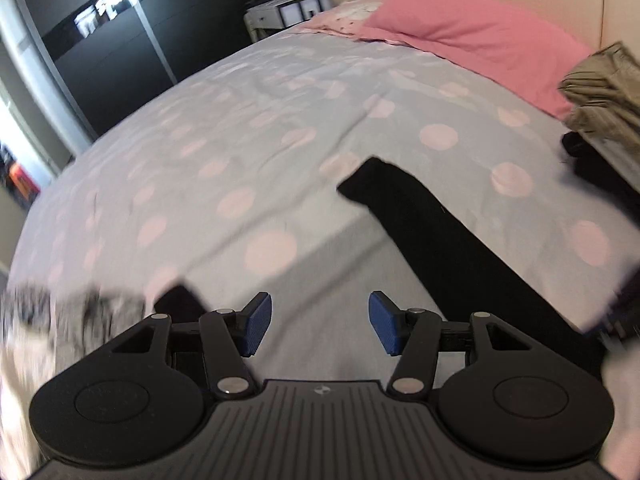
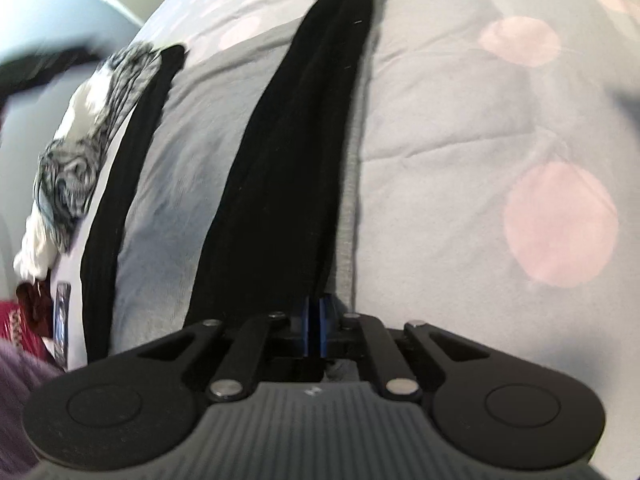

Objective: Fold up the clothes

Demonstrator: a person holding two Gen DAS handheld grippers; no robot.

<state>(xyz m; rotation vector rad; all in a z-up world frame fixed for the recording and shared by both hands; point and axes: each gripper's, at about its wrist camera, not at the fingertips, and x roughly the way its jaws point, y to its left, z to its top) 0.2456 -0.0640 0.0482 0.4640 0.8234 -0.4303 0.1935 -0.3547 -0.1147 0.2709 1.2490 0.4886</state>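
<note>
A grey garment (image 2: 188,168) with two long black sleeves lies flat on the dotted bedcover (image 2: 480,140). One black sleeve (image 2: 296,160) runs straight away from my right gripper (image 2: 316,320), which is shut on the garment's near edge where that sleeve ends. The other sleeve (image 2: 128,152) lies at the left. In the left wrist view the same garment (image 1: 320,272) and its long sleeve (image 1: 440,240) lie under and to the right of my left gripper (image 1: 320,328). That gripper hovers above the bed, open, with nothing between its blue pads (image 1: 258,328).
A crumpled black-and-white patterned cloth (image 2: 76,152) lies left of the garment at the bed's edge. A pink pillow (image 1: 480,36) and a stack of folded olive and black clothes (image 1: 604,96) sit at the far right. A dark wardrobe (image 1: 120,60) and a nightstand (image 1: 288,12) stand beyond the bed.
</note>
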